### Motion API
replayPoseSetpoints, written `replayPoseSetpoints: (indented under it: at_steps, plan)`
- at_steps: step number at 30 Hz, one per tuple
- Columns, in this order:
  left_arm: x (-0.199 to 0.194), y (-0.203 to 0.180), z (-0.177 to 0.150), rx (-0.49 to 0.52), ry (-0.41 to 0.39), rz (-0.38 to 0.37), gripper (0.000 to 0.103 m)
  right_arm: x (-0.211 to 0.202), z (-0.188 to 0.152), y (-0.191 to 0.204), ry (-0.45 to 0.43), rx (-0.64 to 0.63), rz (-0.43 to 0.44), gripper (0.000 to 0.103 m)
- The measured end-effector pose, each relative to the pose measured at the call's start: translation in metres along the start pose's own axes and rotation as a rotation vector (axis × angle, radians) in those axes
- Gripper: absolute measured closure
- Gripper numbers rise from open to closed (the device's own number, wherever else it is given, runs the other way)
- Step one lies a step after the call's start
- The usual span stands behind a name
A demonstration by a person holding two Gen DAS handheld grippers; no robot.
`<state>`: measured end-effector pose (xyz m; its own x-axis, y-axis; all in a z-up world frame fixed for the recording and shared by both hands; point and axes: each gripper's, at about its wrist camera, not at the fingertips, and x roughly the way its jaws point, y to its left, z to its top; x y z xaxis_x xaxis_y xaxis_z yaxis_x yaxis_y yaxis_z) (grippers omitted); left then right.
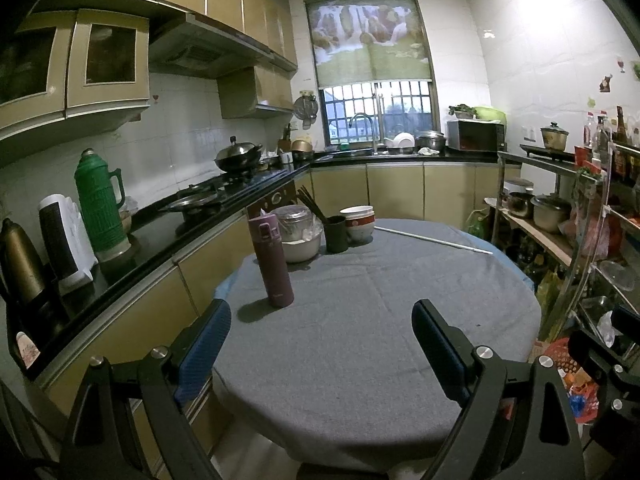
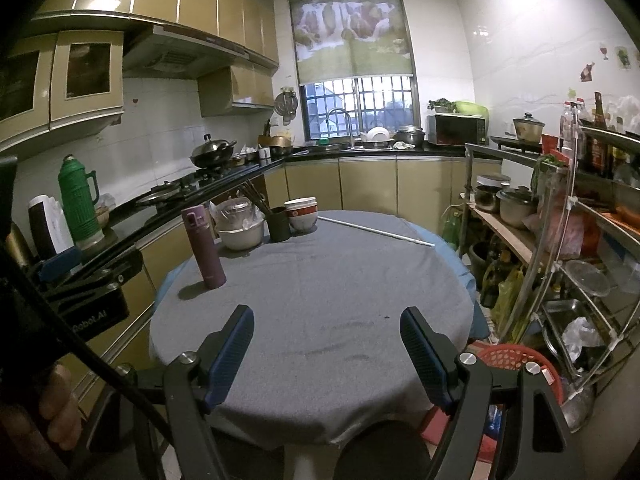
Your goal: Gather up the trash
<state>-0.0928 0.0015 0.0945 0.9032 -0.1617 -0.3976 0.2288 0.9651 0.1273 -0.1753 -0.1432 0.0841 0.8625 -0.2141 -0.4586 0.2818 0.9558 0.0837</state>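
Red basket (image 2: pixel 510 360) | rim clearer by right tongs (image 2: pixel 327 334)

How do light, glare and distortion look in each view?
Left wrist: dim and greenish; glare on the right wall; counter bows with fisheye; flask casts a shadow leftward. Right wrist: same dimness; window is brightest; rack curves at the edge; black corners.
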Motion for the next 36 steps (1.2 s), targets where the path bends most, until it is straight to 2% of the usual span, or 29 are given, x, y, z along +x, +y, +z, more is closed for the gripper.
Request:
replayPoseSetpoints:
  at_steps: [36]
  plan:
    - [-0.0032,-0.005,-0.0005,-0.008,0.0,0.005,0.011,0.0004,0.0006,0.001,0.004,0.002,0.008,0.024]
